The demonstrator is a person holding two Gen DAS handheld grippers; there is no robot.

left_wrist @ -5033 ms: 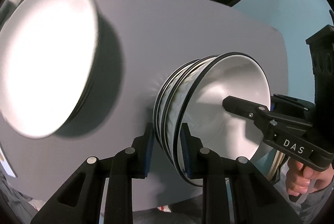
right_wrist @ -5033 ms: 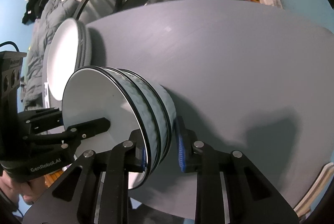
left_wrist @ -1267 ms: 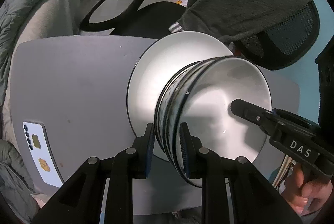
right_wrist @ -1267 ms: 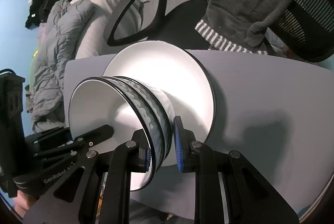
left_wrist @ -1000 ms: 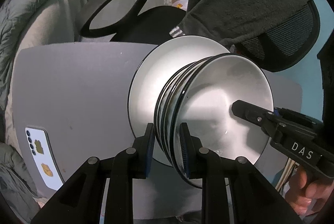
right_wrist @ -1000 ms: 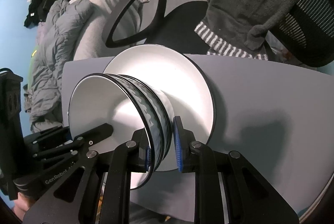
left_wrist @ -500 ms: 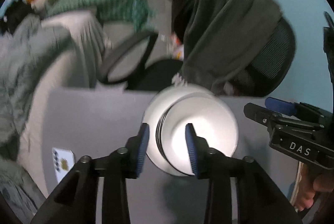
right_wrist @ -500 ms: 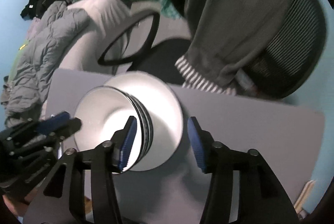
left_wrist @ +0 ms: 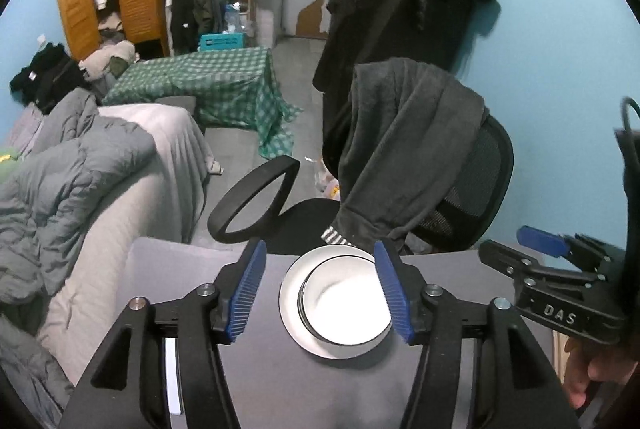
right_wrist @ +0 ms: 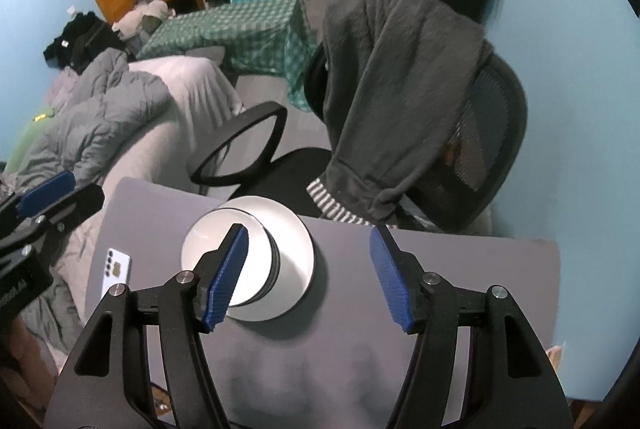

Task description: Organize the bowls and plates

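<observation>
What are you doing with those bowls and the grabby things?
A person is tidying dishes with a gripper in each hand. The stack of bowls now sits on the white plates on the grey table. The left gripper and right gripper have just been opening; both hang above the stack, with nothing between their jaws.

Stacked bowls upright on plate (white, black-rimmed).

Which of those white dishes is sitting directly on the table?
The wide flat plate. It rests on the grey table, while the stacked bowls, deeper and narrower, sit on the plate.
</observation>
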